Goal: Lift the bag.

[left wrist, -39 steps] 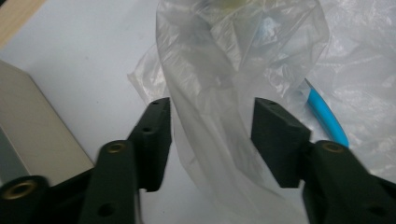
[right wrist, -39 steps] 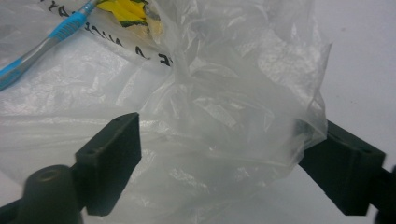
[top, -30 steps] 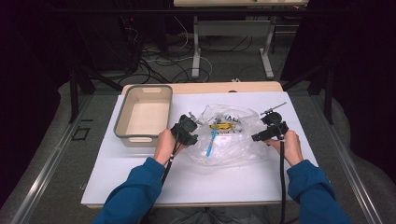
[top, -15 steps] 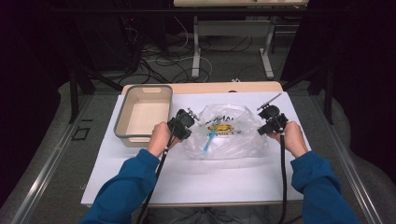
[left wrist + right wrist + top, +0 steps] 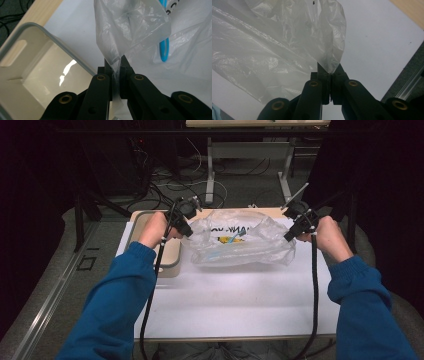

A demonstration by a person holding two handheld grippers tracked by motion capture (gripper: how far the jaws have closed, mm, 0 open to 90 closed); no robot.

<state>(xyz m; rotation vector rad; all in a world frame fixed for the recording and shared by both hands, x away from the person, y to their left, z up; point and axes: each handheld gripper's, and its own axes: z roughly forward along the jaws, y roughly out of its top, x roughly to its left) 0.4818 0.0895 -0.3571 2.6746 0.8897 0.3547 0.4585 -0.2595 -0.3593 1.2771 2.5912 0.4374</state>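
Both grippers, left gripper (image 5: 186,227) and right gripper (image 5: 294,231), are pinching opposite ends of the clear crinkled plastic bag (image 5: 242,245), stretching it sideways beside the cream plastic bin (image 5: 32,82).

Clear plastic bag (image 5: 240,242), blue item (image 5: 163,47) inside, cream bin (image 5: 32,82).

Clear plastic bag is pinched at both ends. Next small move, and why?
Probably carry the clear plastic bag sideways toward the beige plastic bin. The left gripper and right gripper each clamp a corner of film, the bag hangs between them with a blue item inside, and the bin sits open beside the left gripper.
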